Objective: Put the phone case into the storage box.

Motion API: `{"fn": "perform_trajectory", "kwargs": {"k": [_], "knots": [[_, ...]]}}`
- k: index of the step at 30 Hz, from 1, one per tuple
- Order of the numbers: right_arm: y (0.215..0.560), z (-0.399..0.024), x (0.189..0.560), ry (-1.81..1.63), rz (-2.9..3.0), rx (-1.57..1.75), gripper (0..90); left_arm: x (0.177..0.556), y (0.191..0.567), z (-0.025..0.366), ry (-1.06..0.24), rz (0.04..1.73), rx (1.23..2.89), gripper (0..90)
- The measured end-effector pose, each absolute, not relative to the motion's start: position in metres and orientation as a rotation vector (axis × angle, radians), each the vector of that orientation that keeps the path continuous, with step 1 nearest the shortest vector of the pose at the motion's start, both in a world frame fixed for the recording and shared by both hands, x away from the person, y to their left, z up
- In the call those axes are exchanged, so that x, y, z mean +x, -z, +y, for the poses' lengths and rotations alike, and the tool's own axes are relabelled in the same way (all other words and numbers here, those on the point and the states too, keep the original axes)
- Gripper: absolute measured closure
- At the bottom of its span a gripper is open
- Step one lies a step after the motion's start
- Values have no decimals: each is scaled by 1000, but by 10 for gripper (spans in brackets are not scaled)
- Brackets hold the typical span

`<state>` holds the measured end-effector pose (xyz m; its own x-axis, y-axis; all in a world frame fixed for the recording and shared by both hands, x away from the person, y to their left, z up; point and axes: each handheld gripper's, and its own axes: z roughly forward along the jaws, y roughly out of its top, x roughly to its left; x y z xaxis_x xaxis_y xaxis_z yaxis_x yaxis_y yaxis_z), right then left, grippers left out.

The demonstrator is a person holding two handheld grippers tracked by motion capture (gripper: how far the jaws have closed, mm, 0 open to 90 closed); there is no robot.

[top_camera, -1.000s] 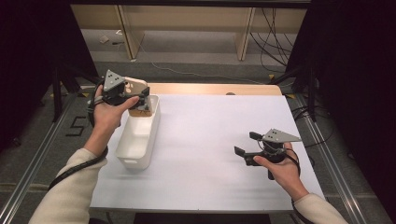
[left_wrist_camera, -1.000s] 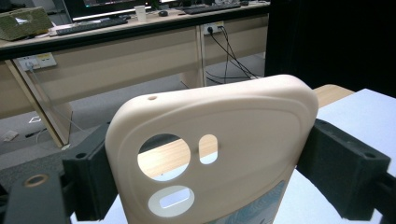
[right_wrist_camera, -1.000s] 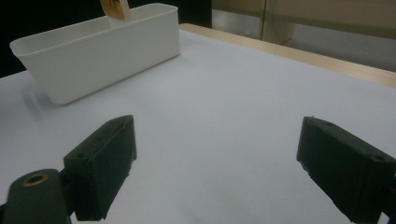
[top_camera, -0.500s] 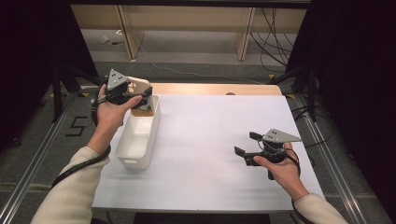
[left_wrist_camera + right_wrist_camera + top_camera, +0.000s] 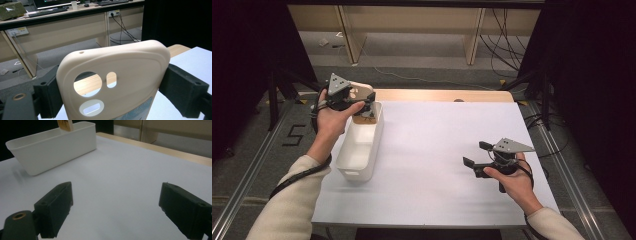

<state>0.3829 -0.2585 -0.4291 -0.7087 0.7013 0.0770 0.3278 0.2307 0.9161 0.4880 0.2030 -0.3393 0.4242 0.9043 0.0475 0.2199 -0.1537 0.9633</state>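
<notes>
1. Holding a beige phone case (image 5: 112, 82) in the left hand-held gripper (image 5: 362, 106), jaws pinching its two side edges; case stands upright, camera cutouts up.
2. Case sits over the far end of the white bin (image 5: 362, 145), lower edge at or just inside the rim; can't tell if it touches the bin floor.
3. Bin rests on the left part of the white tabletop (image 5: 447, 165), long side running away from the person.
4. Right hand-held gripper (image 5: 474, 165) hovers low over the tabletop, well apart from the bin, jaws spread, nothing between them.
5. Risk: the case is soft and smooth, the grip is on thin edges only, so it could twist or pop out if squeezed unevenly.
6. Risk: released from this height while upright, it may tip over the far wall and land outside the bin.
7. Risk: the left gripper catching the rim on lowering could shove or tilt the light bin; nothing steadies it.
</notes>
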Motion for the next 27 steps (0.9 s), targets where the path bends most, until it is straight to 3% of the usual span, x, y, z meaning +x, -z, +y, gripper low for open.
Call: {"fn": "perform_trajectory", "kwargs": {"k": [27], "knots": [[429, -259, 383, -1472, 2159, 953, 128, 500, 349, 204, -820, 1038, 1659, 129]]}}
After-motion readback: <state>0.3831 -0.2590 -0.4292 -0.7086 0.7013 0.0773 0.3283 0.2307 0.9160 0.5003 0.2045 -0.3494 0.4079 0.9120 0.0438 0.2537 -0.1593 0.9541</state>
